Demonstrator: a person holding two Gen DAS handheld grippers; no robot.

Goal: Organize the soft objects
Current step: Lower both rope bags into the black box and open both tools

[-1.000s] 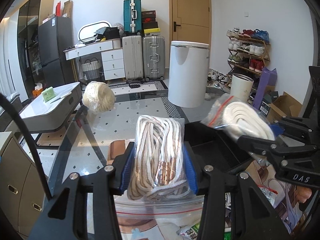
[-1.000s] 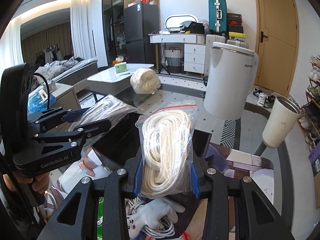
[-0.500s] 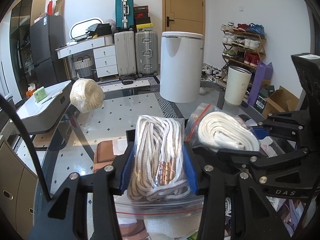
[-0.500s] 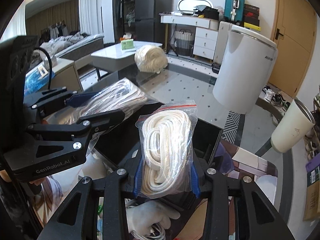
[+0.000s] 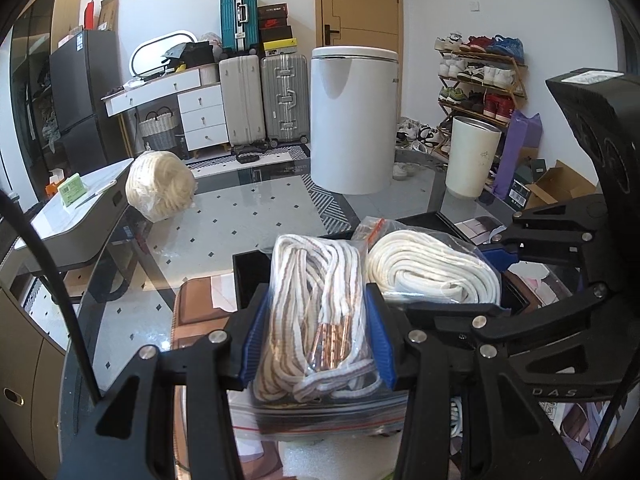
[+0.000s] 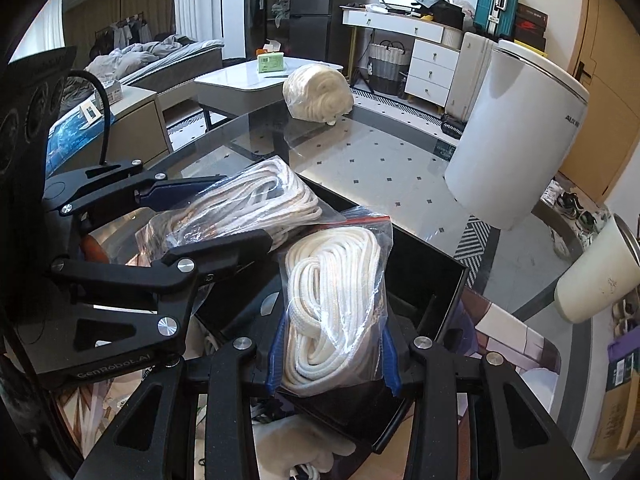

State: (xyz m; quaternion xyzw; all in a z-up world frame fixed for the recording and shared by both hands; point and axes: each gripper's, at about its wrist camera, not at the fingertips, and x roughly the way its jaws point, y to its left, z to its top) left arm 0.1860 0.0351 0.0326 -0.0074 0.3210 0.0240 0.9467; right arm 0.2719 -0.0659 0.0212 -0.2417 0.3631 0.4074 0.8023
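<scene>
Left wrist view: left gripper [image 5: 318, 344] clamped on a zip bag of brown-and-white striped cord [image 5: 316, 316], blue pads pressed against both sides of the bag, copper-coloured cord tips showing near the pads. Just to the right of it, right gripper [image 5: 500, 280] clamped on a zip bag of white rope [image 5: 432, 270], the two bags side by side and close, touching or not cannot be told. Beneath and ahead of both grippers, an open black box [image 5: 256, 276] on the glass desk [image 5: 240, 228]. Farther ahead and to the left, a loose ball of cream rope [image 5: 160, 186] on the desk. Ahead and to the right, a tall white bin [image 5: 352, 120] and a smaller white cup [image 5: 472, 156].

Right wrist view: right gripper [image 6: 334, 356] closed narrow around the white rope bag [image 6: 334, 304], red zip strip at the bag's far end, bag held over the black box [image 6: 436, 292]. To its left, left gripper [image 6: 196, 224] gripping the striped cord bag [image 6: 248, 200], tilted toward the box's left edge. Well ahead, the cream rope ball [image 6: 318, 94] near the desk's [image 6: 380, 152] far edge. Below the gripper, a white plush item [image 6: 304, 452], partly hidden.
</scene>
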